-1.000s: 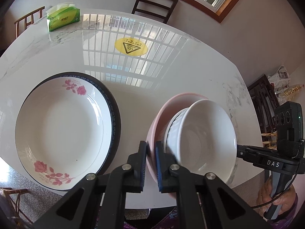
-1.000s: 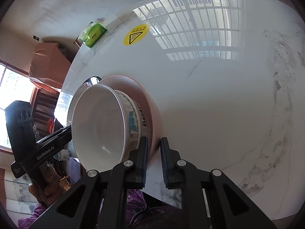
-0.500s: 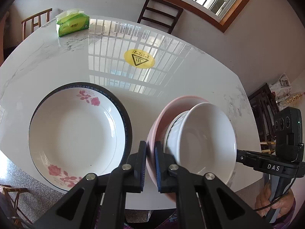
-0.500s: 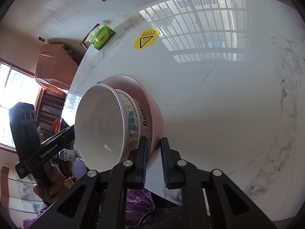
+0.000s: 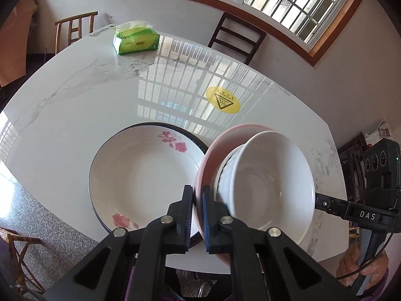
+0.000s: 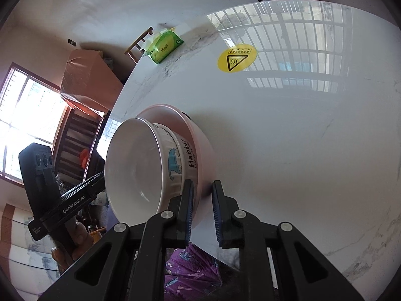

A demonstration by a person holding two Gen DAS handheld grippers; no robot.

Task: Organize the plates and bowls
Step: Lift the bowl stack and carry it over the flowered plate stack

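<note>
Two hand-held grippers carrying a nested bowl pair beside the flowered plate.

Left wrist view: we found the left hand-held gripper [image 5: 198, 215] clenched on the near rim of the pink bowl [image 5: 213, 150], with the white bowl [image 5: 270, 183] nested inside it. The pair was tilted and overlapped the right edge of the flowered plate [image 5: 142, 173], which sat on a dark-rimmed plate on the white tabletop [image 5: 75, 95]. A green tissue pack [image 5: 136, 41] and a yellow warning sticker [image 5: 223, 100] lay farther back. The right hand-held gripper [image 5: 323, 203] reached the bowls' far side, held by a hand [image 5: 361, 268].

Right wrist view: we recorded the right hand-held gripper [image 6: 202, 210] grasping the pink bowl [image 6: 198, 135] at its rim, the white bowl [image 6: 140, 173], printed on its outside, inside it. Whether the bowls touched the tabletop [image 6: 300, 138] we could not tell.
</note>
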